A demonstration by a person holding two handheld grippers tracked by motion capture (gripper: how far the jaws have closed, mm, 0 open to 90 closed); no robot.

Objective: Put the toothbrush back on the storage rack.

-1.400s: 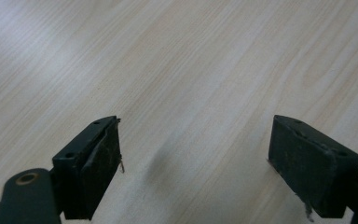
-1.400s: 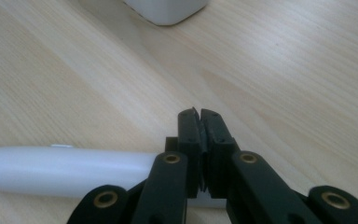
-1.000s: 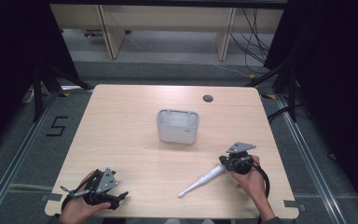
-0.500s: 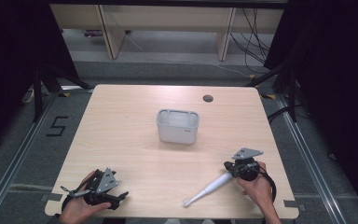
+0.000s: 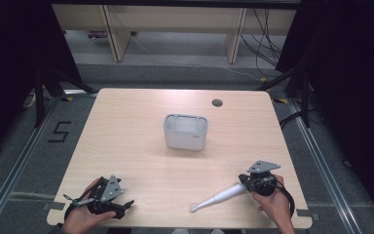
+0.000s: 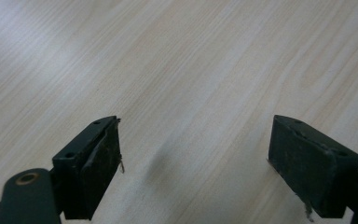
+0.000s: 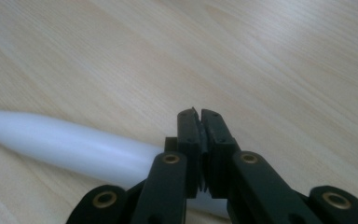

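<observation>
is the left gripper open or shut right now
Open. In the left gripper view the left gripper has its two black jaws standing wide apart, with bare table between them.

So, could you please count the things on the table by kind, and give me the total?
White electric toothbrush: 1
Pale grey holder cup: 1
Hand-held claw: 2, the left claw and the right claw
Total: 4
</observation>
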